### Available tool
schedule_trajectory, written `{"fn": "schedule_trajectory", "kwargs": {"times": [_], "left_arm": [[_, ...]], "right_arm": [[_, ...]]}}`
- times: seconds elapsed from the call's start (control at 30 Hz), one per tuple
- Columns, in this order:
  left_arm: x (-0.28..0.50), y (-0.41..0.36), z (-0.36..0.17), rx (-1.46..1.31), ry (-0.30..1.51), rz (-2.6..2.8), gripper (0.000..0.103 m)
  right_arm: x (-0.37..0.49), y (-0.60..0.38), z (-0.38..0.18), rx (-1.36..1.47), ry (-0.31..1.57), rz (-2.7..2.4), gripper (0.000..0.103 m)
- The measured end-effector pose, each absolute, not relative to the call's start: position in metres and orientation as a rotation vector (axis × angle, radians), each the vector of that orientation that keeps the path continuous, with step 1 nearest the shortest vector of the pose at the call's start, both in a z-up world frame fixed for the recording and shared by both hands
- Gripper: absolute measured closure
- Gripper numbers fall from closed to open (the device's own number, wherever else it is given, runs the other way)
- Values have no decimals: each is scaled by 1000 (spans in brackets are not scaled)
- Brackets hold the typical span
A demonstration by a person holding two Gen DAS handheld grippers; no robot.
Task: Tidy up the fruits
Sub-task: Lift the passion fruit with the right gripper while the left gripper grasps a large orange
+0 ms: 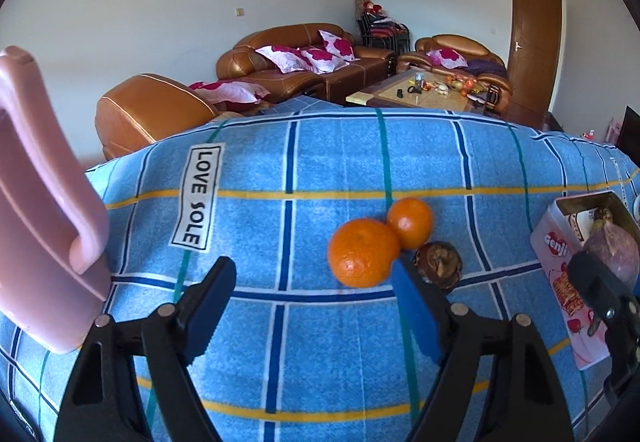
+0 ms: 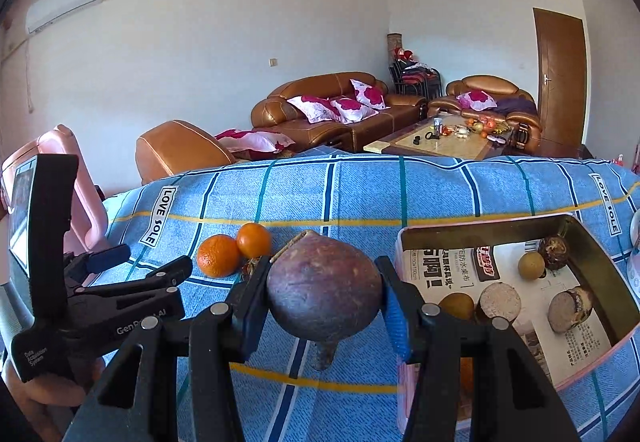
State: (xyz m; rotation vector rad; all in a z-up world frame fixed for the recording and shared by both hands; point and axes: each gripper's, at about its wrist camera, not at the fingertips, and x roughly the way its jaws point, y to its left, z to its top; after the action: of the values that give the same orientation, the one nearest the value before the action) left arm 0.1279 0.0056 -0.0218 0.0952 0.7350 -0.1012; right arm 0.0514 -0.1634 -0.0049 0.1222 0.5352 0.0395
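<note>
While the right gripper point(image 2: 325, 292) clamps a big purple-brown root vegetable point(image 2: 324, 288) between its two blue-padded fingers point(image 2: 394, 316), pads pressed to either flank and the stubby tip hanging down below them, the left gripper point(image 1: 310, 306) hovers over the blue checked cloth point(image 1: 280, 170) with its jaws standing well apart and nothing between them! Just ahead of the left fingers, up by the tip of the right-hand one, sit two oranges point(image 1: 363, 252) touching each other, the larger nearer, the smaller point(image 1: 410, 223) tucked behind it. Right beside that same fingertip, on its outer side, lies a dark brown, scaly little fruit point(image 1: 438, 265).

Over on the right gripper's outer side, beyond its right finger, there's the pink tin box point(image 2: 600, 242), open-topped and lined with printed paper, already holding a handful of round brown fruits and a couple of cut pieces showing pale faces. From the left wrist view the held vegetable sits close above that box's near corner. Off beyond the left finger of the left gripper, a pink plastic chair point(image 1: 44, 202) leans against the cloth's edge
</note>
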Motion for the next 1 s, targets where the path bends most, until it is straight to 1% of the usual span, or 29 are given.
{"fn": "schedule_trajectory", "kwargs": {"times": [0.07, 0.2, 0.33, 0.47, 0.5, 0.53, 0.57, 0.6, 0.63, 0.77, 1.0], "left_arm": [[140, -1, -24, 102, 760, -120, 26], [157, -12, -31, 124, 784, -144, 24], [173, -14, -38, 102, 851, -145, 24], [188, -4, -47, 16, 917, -155, 26], [188, -3, -47, 5, 912, -157, 28], [187, -2, -47, 6, 910, -155, 33], [185, -3, -46, 10, 904, -161, 46], [183, -5, -45, 15, 899, -176, 54], [181, -6, -46, 25, 897, -179, 56], [172, -1, -44, 12, 885, -160, 56], [133, 19, -23, 51, 699, 13, 56]], "right_arm": [[53, -165, -7, 136, 544, 37, 51], [53, -169, -10, 152, 555, 37, 51], [55, -169, -11, 156, 562, 42, 51], [57, -169, -13, 158, 568, 46, 51], [57, -169, -13, 159, 569, 46, 51], [57, -169, -13, 159, 570, 47, 51], [57, -169, -13, 158, 571, 48, 51], [58, -168, -13, 156, 572, 49, 51], [59, -167, -13, 154, 573, 50, 51], [58, -166, -12, 152, 568, 51, 51], [50, -167, -10, 147, 517, 63, 51]]}}
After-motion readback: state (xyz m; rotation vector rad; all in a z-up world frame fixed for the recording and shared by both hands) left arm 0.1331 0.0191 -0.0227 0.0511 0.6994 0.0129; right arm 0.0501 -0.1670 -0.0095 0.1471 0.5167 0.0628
